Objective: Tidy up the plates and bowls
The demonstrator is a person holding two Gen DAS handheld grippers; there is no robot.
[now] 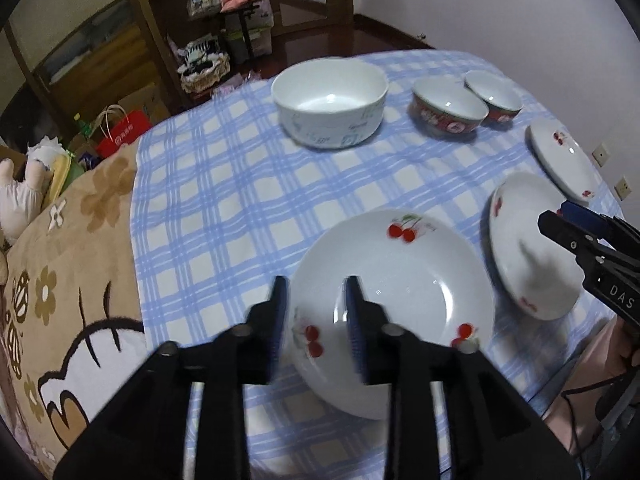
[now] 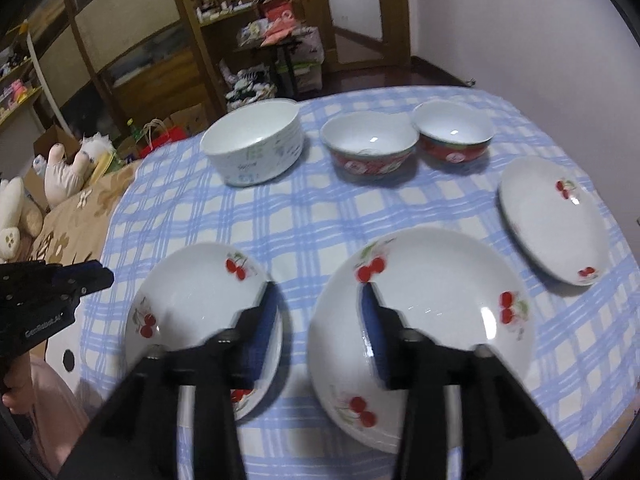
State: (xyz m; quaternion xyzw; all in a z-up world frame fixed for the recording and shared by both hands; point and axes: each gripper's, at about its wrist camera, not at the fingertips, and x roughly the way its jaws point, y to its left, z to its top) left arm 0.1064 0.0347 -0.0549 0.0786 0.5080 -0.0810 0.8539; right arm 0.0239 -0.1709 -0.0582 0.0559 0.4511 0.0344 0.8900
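Observation:
Three white cherry-print plates lie on the blue checked tablecloth. In the left wrist view my open left gripper (image 1: 316,292) hovers over the left rim of the near plate (image 1: 404,280). A second plate (image 1: 528,248) lies to its right under my right gripper (image 1: 560,220), and a third plate (image 1: 564,160) lies farther right. In the right wrist view my open right gripper (image 2: 320,296) hovers between the left plate (image 2: 200,300) and the middle plate (image 2: 432,320). The third plate (image 2: 556,220) lies far right. A large white bowl (image 2: 252,148) and two red bowls (image 2: 372,152) (image 2: 456,136) stand behind.
The table's left edge meets a brown flowered cover (image 1: 60,280). Soft toys (image 2: 68,172), a red bag (image 1: 120,136) and wooden shelves (image 2: 160,60) stand beyond the table. The big white bowl (image 1: 332,108) and the red bowls (image 1: 448,112) line the far side.

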